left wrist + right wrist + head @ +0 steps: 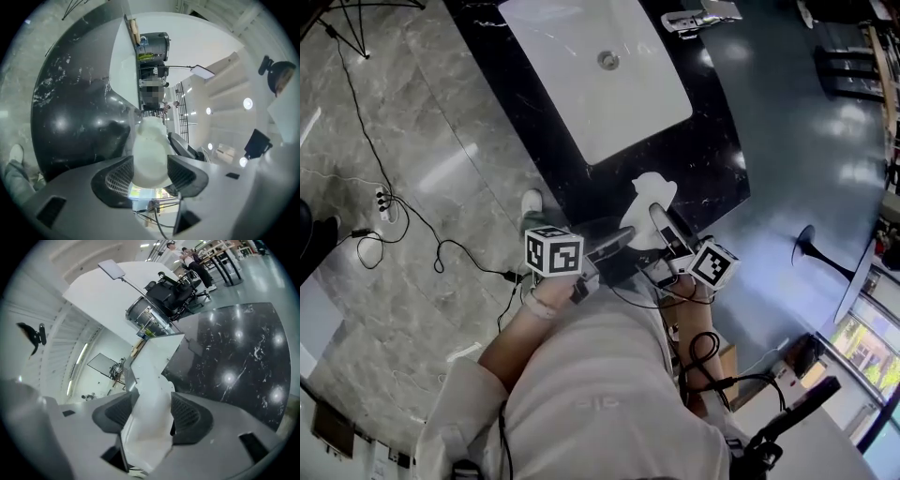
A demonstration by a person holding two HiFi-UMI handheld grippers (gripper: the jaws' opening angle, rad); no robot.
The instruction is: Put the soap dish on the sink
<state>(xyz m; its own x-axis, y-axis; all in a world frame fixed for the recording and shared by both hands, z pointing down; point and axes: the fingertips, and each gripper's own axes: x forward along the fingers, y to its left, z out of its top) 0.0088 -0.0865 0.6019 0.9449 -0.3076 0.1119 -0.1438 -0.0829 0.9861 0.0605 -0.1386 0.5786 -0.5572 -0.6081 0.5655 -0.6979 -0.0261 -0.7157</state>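
Head view first: I've got the white soap dish [649, 192] at the near edge of the black countertop [712, 159], on my side of the white sink basin [581, 84] and not in it. I can't tell if it's touching the stone. The left gripper [619, 240] and right gripper [664, 223] both come at it from below in the picture.

Left gripper view: the jaws are spread wide, with the dish [150, 154] filling the gap and both pads against its rounded sides. The dark counter is off to the left.

Right gripper view: same deal, the jaws are fairly wide and clamped on the dish's flatter end [147, 423]. The speckled countertop is to the right.
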